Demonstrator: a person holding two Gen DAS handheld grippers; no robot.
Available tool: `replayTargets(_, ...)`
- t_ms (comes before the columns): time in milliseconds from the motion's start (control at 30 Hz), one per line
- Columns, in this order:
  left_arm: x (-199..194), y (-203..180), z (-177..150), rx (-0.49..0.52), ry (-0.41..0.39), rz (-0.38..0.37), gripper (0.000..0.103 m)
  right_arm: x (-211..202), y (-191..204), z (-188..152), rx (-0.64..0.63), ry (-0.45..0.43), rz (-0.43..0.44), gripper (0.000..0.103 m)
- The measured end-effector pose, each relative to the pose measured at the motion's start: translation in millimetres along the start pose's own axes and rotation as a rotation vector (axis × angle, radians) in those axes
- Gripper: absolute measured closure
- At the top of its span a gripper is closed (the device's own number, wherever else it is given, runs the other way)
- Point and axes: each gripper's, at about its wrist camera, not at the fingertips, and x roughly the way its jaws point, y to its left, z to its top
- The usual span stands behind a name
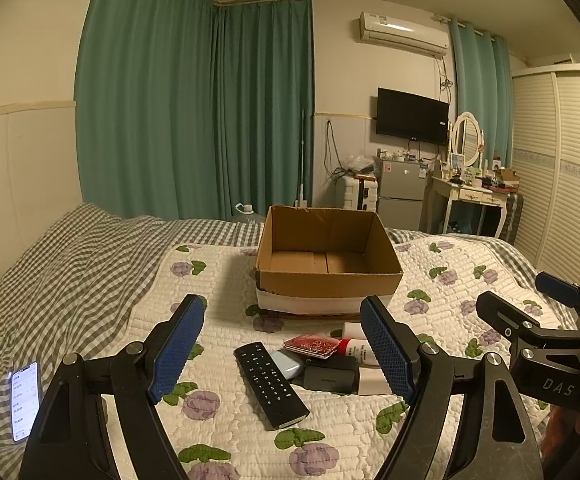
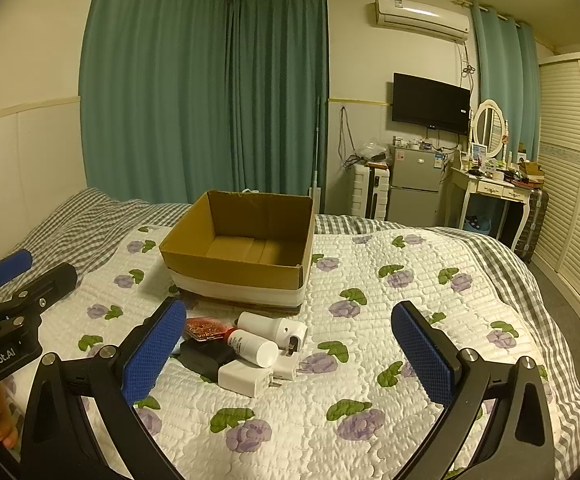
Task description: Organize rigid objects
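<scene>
Left wrist view: my left hand-held gripper (image 1: 281, 344) hangs over the bed with its blue-padded fingers (image 1: 177, 344) spread wide, nothing between them. Below lies a cluster of small items on the flowered quilt (image 1: 217, 276). I note a black remote control (image 1: 269, 384) lying flat and angled, a pale blue case (image 1: 287, 363) touching its right edge, a dark grey charger block (image 1: 330, 378) just beside that, and a clear box of red-gold clips (image 1: 311, 346) behind them. A white tube with a red band (image 1: 356, 349) is partly hidden by the right finger. An open cardboard box (image 1: 330, 280) stands upright on the quilt just beyond the cluster; what shows of its floor is bare. A lit phone (image 1: 25, 400) lies on the checked sheet at far left, well apart from the cluster. The right hand-held gripper (image 1: 530, 304) shows at the right edge.

Right wrist view: my right hand-held gripper (image 2: 290, 356) is also spread wide, holding nothing. The cluster sits toward its left finger: the white tube (image 2: 251, 346) rests across a white plug adapter (image 2: 245, 378), with a white cylindrical device (image 2: 273, 326) touching behind and the clip box (image 2: 205, 328) at the rear left. The cardboard box (image 2: 233, 272) stands just behind the cluster. The left hand-held gripper (image 2: 29, 272) enters at the left edge.
</scene>
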Motion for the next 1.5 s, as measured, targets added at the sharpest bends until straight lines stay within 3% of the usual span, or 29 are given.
replayTargets(1500,0.2,-2.6,1.4,0.016,-0.003,-0.004,0.02,-1.1,4.4,-0.9,-0.01,0.007,0.008,0.0)
